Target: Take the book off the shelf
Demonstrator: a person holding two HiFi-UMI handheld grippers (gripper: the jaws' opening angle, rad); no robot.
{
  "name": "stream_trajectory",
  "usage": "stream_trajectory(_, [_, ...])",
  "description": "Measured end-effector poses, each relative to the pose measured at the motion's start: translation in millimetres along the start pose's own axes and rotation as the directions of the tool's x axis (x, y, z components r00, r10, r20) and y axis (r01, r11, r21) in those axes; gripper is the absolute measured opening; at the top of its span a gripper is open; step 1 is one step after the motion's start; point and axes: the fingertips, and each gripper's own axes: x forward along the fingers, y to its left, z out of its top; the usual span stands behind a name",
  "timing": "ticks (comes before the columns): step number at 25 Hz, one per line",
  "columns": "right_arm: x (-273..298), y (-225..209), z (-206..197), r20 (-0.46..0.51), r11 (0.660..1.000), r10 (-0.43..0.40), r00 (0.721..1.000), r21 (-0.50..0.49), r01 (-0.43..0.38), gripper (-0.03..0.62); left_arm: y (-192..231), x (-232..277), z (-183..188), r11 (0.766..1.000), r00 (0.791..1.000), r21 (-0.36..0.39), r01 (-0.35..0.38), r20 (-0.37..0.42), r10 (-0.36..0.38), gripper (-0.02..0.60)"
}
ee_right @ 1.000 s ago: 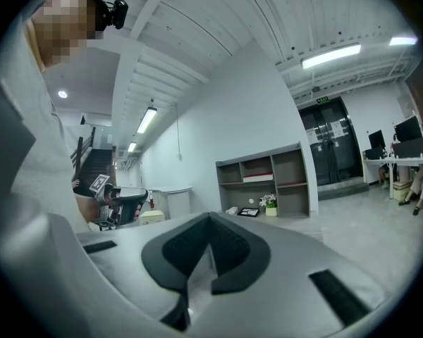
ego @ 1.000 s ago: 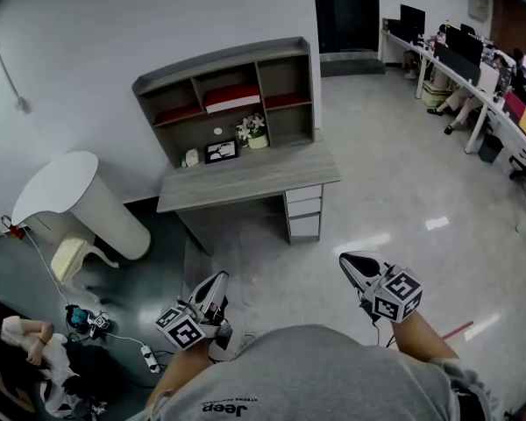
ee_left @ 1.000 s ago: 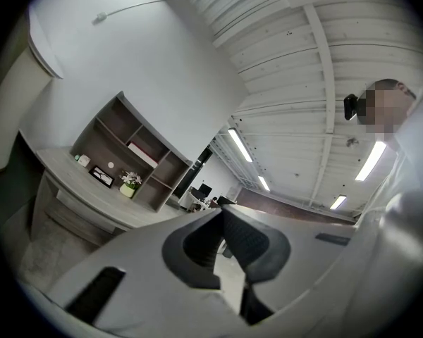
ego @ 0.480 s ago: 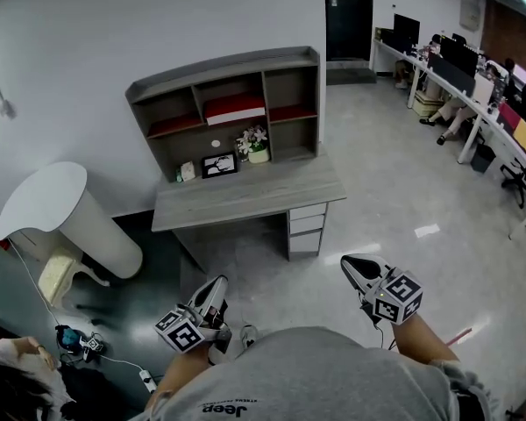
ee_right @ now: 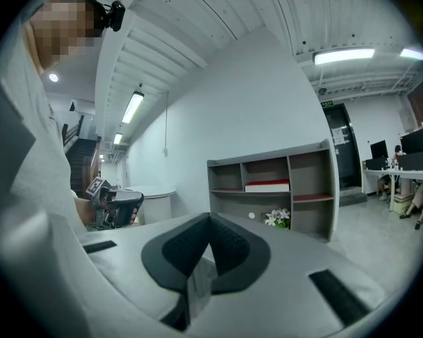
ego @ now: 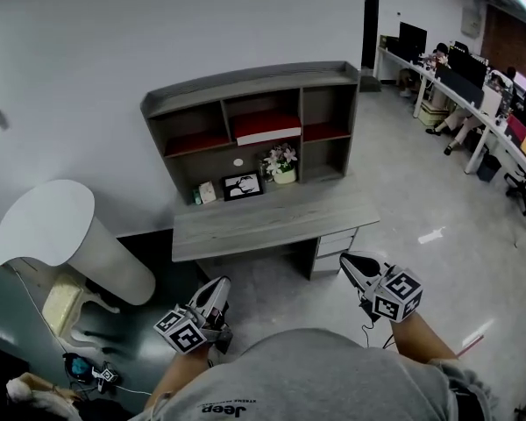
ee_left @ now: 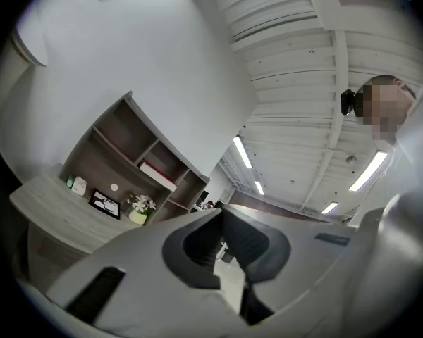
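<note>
furniture lines the white wall ahead: a grey wood-grain desk (ego: 272, 224) with a matching open-fronted hutch shelf (ego: 245, 84) standing on its back edge. the flat red book with a white page edge (ego: 266, 131) lies on its side in the upper middle compartment of that shelf, long edge facing the room. the compartments to either side of it have red floors. below it, on the desk top, stand a small white pot of pale flowers (ego: 283, 164), a black picture frame (ego: 242, 185) tilted back just beside the pot, and a small white-and-green item (ego: 207, 192) near the left end. a white round disc (ego: 238, 161) sits on the back panel above the frame. a stack of pale grey drawers (ego: 337, 243) hangs under the desk's right end.

between the person and the desk lies pale, glossy floor tile (ego: 403, 209) that mirrors the ceiling lights. to the left are a white counter with a rounded top (ego: 48, 222) and a cream chair (ego: 66, 301) on darker flooring. far right, long office tables with dark monitors (ego: 460, 64) run along the room.

the left gripper (ego: 217, 286) and the right gripper (ego: 355, 263), smooth grey plastic with black ridged pads, are held low in front of the person's grey shirt (ego: 307, 375), well apart from the shelf. each one's jaws are pressed together at the tips, with nothing between them.
</note>
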Motion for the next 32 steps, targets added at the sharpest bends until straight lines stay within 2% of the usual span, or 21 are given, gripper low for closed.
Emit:
stream_trajectory(7, [86,8,15,-0.018,1.0,-0.002,1.0,-0.016,0.002,0.005,69,-9,41,1.0,1.0,-0.018,-0.002,0.001,0.002,0.025])
stream_trajectory(16, [143,-4,20,-0.043,1.0,-0.015,0.999,-0.018,0.014,0.005,123,-11,62,0.999,1.0,-0.035,-0.022,0.01,0.022,0.025])
stream_trajectory(25, [179,-48,17,-0.036,1.0,0.018,0.999,0.01,-0.017,0.005,149,14,67,0.997,0.997,-0.016,-0.079,0.007,0.079,0.025])
stream_trajectory(32, [216,-124,15,-0.022,0.996,0.091,0.996,0.02,-0.09,0.005,177,75,59,0.988,0.988,0.008,-0.151,0.019,0.151,0.025])
